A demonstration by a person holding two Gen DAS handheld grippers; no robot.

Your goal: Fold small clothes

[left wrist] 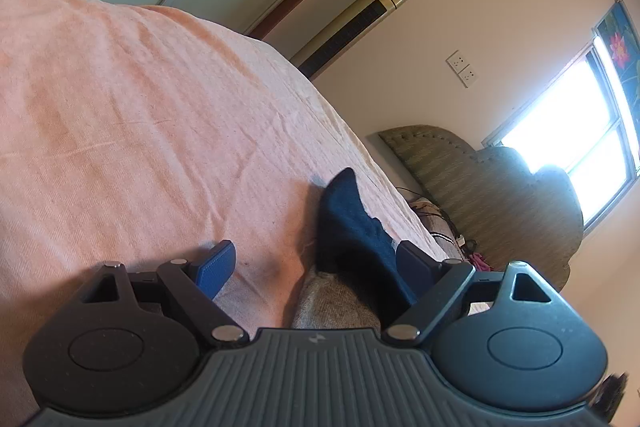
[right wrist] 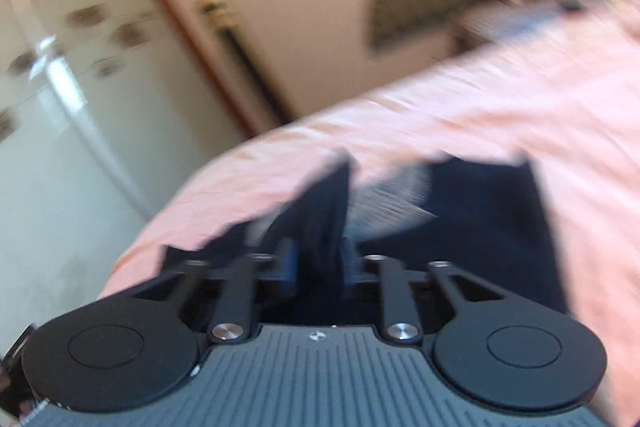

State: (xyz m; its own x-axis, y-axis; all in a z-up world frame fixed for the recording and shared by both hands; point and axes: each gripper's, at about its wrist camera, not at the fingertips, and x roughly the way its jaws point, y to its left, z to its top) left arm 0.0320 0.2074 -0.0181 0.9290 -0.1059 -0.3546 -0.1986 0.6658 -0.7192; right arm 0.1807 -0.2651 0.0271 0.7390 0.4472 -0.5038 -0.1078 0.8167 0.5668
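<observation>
Right tongs (right wrist: 316, 263) are clamping the navy garment (right wrist: 480, 211) on the bed (right wrist: 520, 99); left tongs (left wrist: 316, 263) are hanging apart; carrying that fold across needs level, steady travel.

Matt navy knit garment (left wrist: 352, 227) on a rough, creased peach cotton bedspread (left wrist: 140, 107)

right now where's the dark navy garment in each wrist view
Left wrist view: the dark navy garment lies low and right of centre, running in beside the right pad of the open left gripper.
Right wrist view: it sits lower centre, blurred, a fold pinched in the right gripper, the rest spreading right.
Shared landmark: the peach bedspread under it.
</observation>
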